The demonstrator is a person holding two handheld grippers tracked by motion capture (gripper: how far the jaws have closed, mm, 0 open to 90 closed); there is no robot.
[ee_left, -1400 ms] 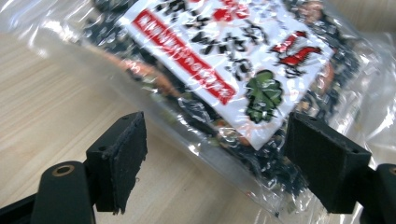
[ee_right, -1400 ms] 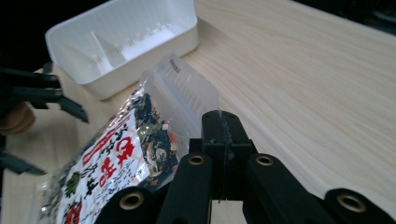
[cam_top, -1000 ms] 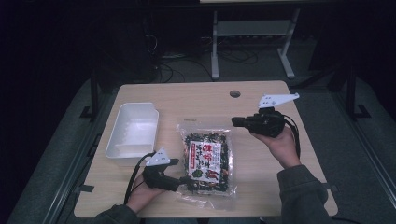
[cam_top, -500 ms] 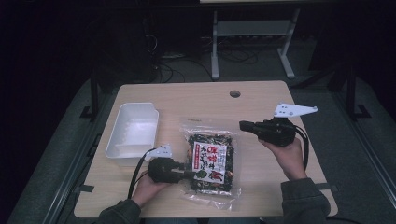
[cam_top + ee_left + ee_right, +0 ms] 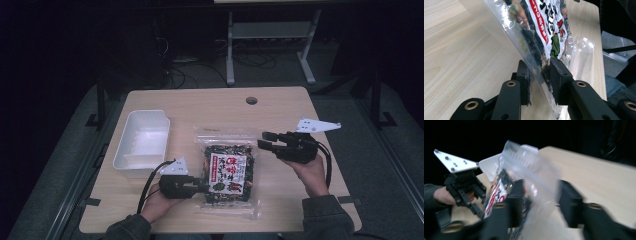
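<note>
While the left claw pinches the snack bag's left edge, the right claw has just been spreading beside its upper right corner

On the tabletop, the snack bag lies near the middle, with the tray just to its left. The left tool meets the bag's near left edge, while the right tool sits at its far right corner.
</note>
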